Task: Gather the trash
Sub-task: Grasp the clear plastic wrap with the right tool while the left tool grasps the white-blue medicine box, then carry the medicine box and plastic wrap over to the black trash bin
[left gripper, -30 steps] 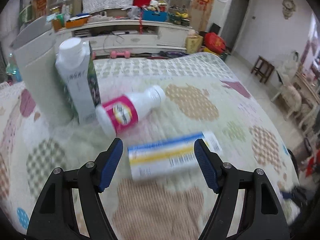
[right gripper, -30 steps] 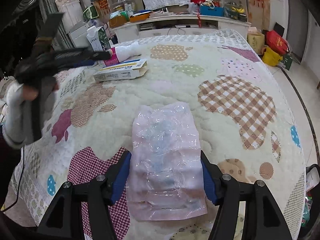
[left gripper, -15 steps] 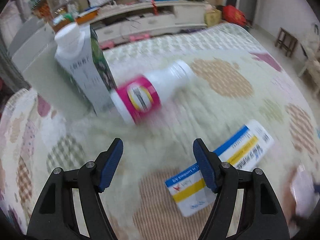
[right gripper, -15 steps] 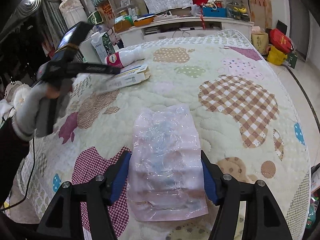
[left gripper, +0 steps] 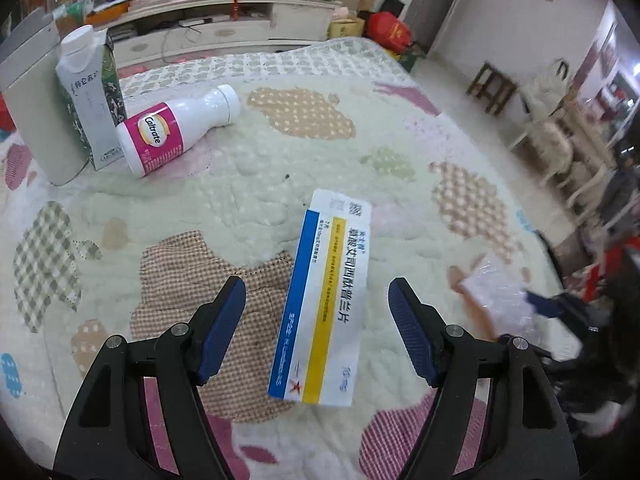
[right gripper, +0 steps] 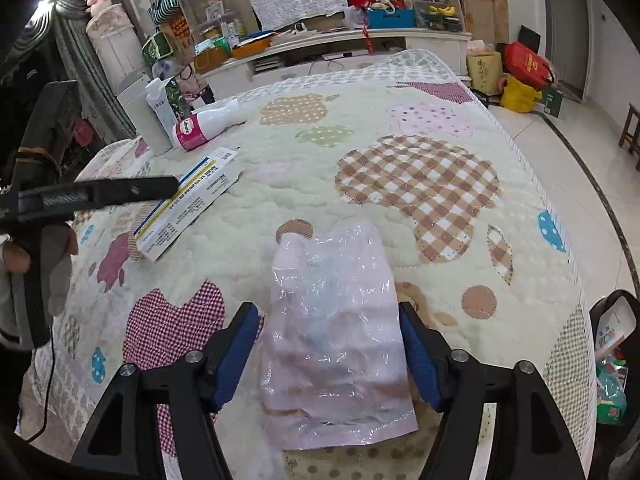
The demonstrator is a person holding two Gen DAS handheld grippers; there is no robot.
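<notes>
Plastic bag (right gripper: 336, 340) between opening right hand-held gripper (right gripper: 326, 354) jaws, on quilt (right gripper: 400, 208).

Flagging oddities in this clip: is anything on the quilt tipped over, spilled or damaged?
The white bottle with the pink label lies on its side against the upright carton. The medicine box lies flat with an end flap open in the right wrist view. The plastic bag is crumpled. Nothing spilled.

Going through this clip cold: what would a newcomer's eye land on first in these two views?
Probably the crinkled clear plastic bag lying flat on the patchwork quilt, between the opening jaws of the right gripper. Next, the blue-and-yellow medicine box between the opening jaws of the left gripper, with the pink-labelled white bottle on its side behind it.
</notes>
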